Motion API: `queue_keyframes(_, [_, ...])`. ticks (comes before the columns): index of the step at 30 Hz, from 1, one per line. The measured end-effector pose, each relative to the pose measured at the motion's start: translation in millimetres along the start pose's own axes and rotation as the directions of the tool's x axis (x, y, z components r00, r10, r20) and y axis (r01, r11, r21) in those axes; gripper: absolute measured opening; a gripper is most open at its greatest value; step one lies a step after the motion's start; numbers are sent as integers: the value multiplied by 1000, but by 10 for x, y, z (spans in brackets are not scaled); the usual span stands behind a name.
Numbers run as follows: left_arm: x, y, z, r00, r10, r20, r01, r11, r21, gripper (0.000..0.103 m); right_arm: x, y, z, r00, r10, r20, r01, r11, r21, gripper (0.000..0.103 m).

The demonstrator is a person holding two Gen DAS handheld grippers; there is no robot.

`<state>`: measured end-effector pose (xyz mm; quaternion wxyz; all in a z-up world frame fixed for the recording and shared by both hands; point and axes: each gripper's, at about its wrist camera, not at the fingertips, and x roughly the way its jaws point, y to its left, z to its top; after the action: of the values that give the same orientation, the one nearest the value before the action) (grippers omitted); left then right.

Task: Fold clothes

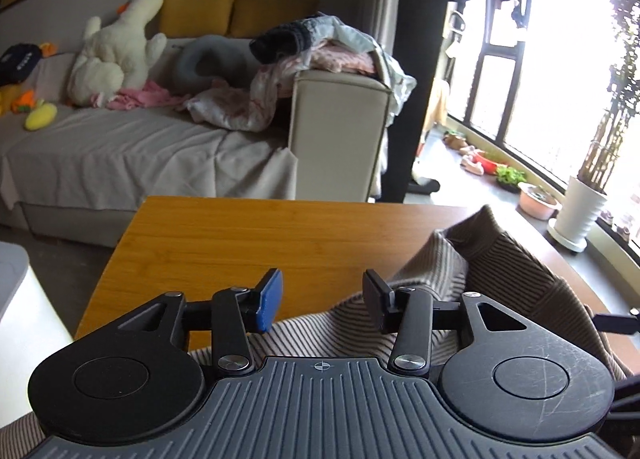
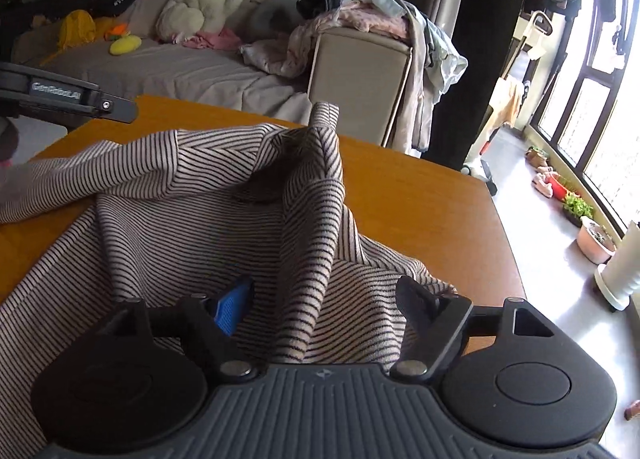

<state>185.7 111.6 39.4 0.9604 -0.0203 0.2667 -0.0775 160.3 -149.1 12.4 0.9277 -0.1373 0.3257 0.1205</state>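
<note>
Garment (image 2: 168, 219) striped, rumpled, one fold peaked upright on table (image 2: 420, 195).

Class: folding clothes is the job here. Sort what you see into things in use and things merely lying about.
In use: striped garment, wooden table, left gripper, right gripper, both open.

Lying about: plush toy, clothes pile on the sofa arm, white plant pot.

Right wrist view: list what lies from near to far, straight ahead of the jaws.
Right gripper, jaws open → striped shirt bunched on the table → bare wooden table → beige sofa arm → heap of clothes on top of it.
</note>
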Motion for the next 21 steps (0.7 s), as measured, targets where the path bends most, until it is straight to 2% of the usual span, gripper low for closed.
queue_keyframes(1, [-23, -40, -30, 1000, -23, -1, 23, 999, 30, 67, 16, -16, -13, 1000, 5, -9, -5, 1000, -8, 68])
queue_keyframes(2, [-21, -85, -41, 999, -35, -2, 35, 997, 65, 74, 17, -19, -11, 1000, 7, -10, -8, 999, -37, 40])
queue_keyframes(4, [44, -157, -37, 999, -38, -9, 39, 992, 121, 81, 9, -37, 92, 1000, 1, 0, -1, 996, -90, 5])
queue_keyframes(7, [248, -222, 8, 1000, -12, -24, 16, 985, 174, 82, -4, -174, 409, 996, -46, 74, 55, 990, -133, 5])
queue_keyframes(11, [520, -308, 69, 999, 24, -41, -13, 969, 245, 83, 186, -482, 894, 965, -158, 209, 189, 972, -137, 6])
queue_keyframes(12, [614, -298, 84, 996, 85, -27, -74, 961, 268, 82, 328, -551, 951, 965, -169, 201, 196, 973, -123, 6])
queue_keyframes(14, [816, -189, 143, 976, 216, 4, -208, 934, 290, 80, 685, -658, 987, 974, -182, 137, 195, 977, -88, 7])
queue_keyframes(16, [782, -144, 161, 978, 208, -6, -200, 947, 253, 80, 1078, -718, 903, 982, -184, 47, 186, 981, -53, 9])
queue_keyframes(18, [726, -105, 176, 982, 186, -18, -178, 961, 211, 78, 1380, -731, 728, 977, -212, -15, 211, 976, -54, 14])
queue_keyframes(21, [642, -48, 197, 988, 151, -35, -145, 979, 145, 82, 1430, -750, 541, 969, -246, 20, 246, 967, -69, 17])
